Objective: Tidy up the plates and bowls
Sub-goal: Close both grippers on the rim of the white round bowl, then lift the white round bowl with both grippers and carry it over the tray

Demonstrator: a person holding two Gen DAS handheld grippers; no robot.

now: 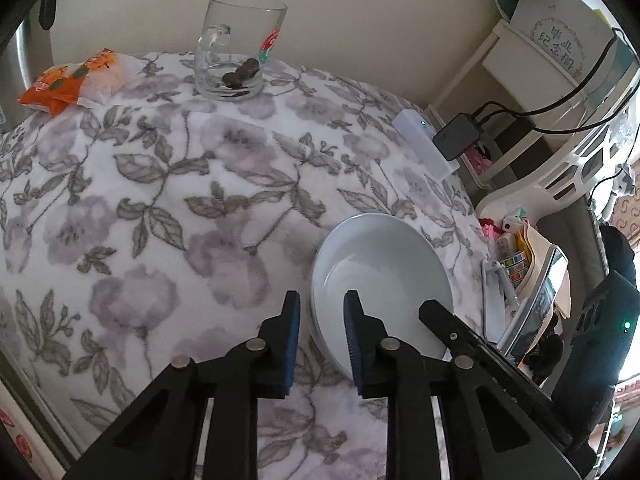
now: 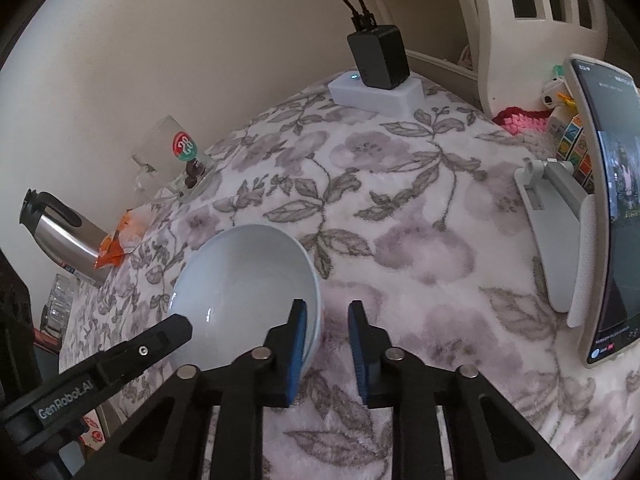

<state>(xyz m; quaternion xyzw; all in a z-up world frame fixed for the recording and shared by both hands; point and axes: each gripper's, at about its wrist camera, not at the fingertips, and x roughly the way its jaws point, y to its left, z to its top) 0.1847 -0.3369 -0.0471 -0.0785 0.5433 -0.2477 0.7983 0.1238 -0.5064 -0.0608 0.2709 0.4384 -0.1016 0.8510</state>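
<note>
A pale blue-white bowl (image 1: pixel 384 264) (image 2: pixel 244 276) sits on the flowered cloth. My left gripper (image 1: pixel 322 308) straddles its left rim, one finger outside on the cloth side and the other inside the bowl. My right gripper (image 2: pixel 326 316) straddles the opposite rim, with one finger inside and the other over the cloth. Both pairs of jaws stand narrow, and a small gap still shows between pads and rim. Each gripper's finger also appears at the bowl's far edge in the other wrist view. No plates are in view.
A glass mug (image 1: pixel 236 48) holding dark lumps stands by the back wall, with an orange snack packet (image 1: pixel 68 80) to its left. A white power strip (image 2: pixel 376 92) with a black adapter lies at the back right. A phone on a stand (image 2: pixel 600 208) and a steel flask (image 2: pixel 60 232) flank the cloth.
</note>
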